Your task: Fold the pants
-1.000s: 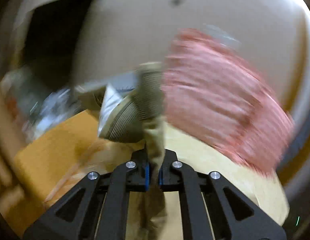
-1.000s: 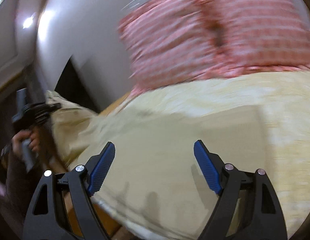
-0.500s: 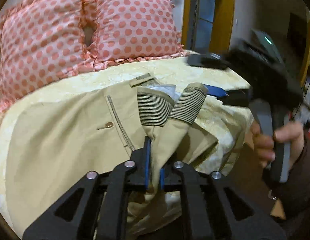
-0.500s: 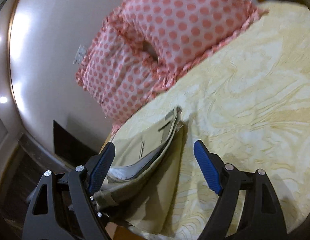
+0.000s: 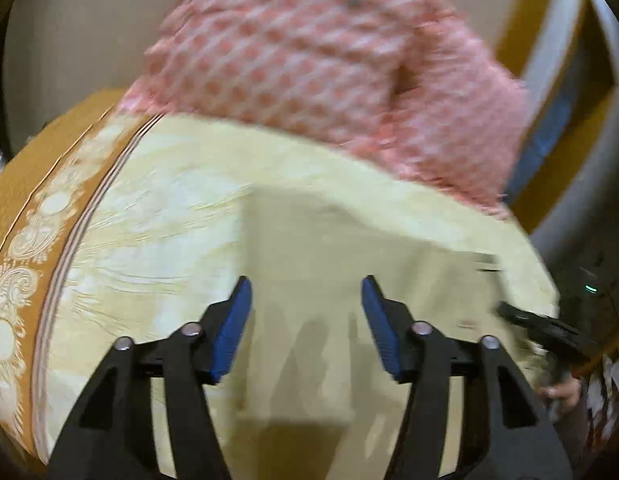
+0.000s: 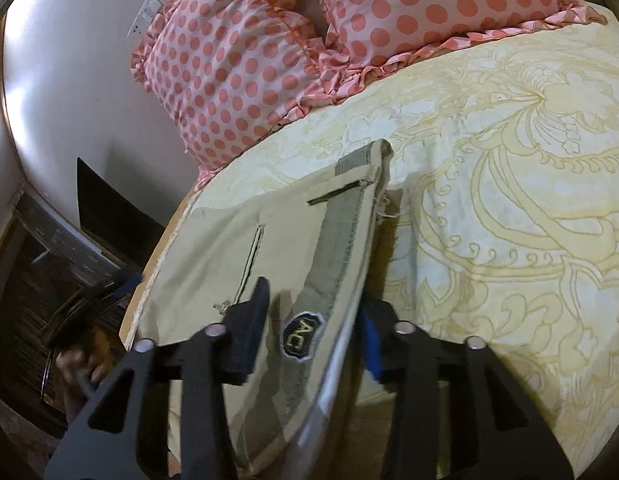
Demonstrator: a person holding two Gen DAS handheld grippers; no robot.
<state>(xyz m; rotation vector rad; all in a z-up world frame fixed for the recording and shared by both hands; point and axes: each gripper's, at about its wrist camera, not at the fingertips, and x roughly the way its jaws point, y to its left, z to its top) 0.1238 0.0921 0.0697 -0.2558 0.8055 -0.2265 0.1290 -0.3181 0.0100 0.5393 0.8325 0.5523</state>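
Observation:
Khaki pants (image 6: 229, 248) lie on the yellow patterned bedspread (image 6: 509, 200) near the bed's left edge, waistband (image 6: 341, 232) with a dark oval label (image 6: 303, 334) turned up. My right gripper (image 6: 309, 328) straddles the waistband, fingers partly closed on either side of it. In the blurred left wrist view the pants (image 5: 329, 264) lie flat ahead. My left gripper (image 5: 305, 320) is open and empty above them. The right gripper (image 5: 549, 328) shows at that view's right edge.
Two pink polka-dot pillows (image 6: 289, 40) lean at the head of the bed; they also show in the left wrist view (image 5: 329, 60). The bedspread's orange border (image 5: 25, 200) marks the bed's left edge. A dark opening and shelves (image 6: 49, 240) lie beyond the bed.
My left gripper has let go of the waistband, opened and swung left over the pants. My right gripper has moved onto the waistband and narrowed around it.

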